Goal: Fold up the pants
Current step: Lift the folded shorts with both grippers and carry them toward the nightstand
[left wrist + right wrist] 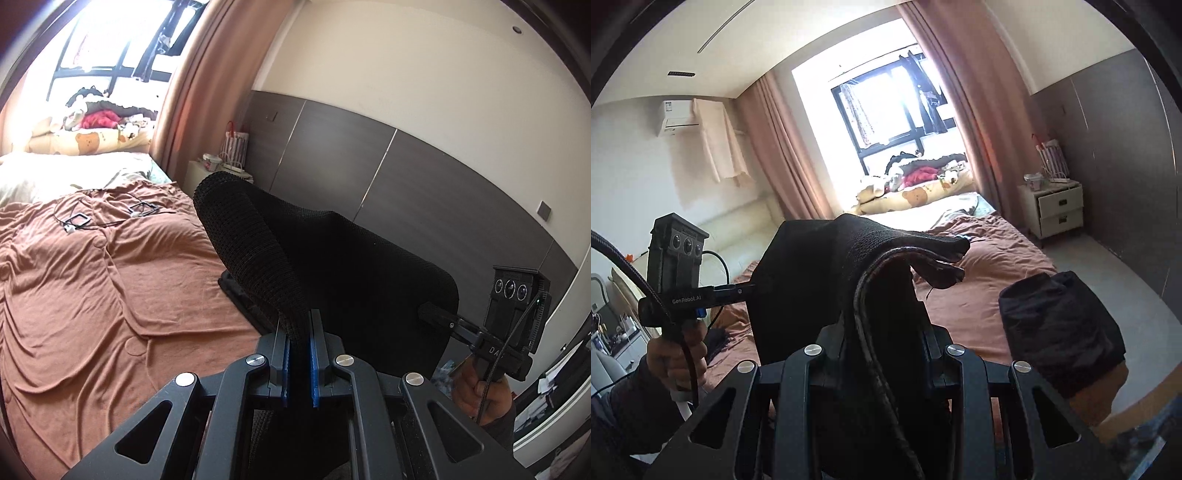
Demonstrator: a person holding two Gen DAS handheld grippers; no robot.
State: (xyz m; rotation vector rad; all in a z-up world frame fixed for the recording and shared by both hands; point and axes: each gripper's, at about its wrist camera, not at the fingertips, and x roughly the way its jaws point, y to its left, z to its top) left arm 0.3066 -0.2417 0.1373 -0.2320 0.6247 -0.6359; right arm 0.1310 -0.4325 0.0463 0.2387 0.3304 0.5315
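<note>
Gripping black pants (pixel 332 258) with both grippers, left (pixel 299 332) and right (pixel 886 332), I'm reading "GenRobot.AI" at nine o'clock.

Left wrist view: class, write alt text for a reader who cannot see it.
The left claw, shut on the ribbed edge of black pants, holds them up over a bed covered in a rumpled brown sheet. At right, a hand holds the right claw, gripping the same cloth. A window and curtain stand behind.
</note>
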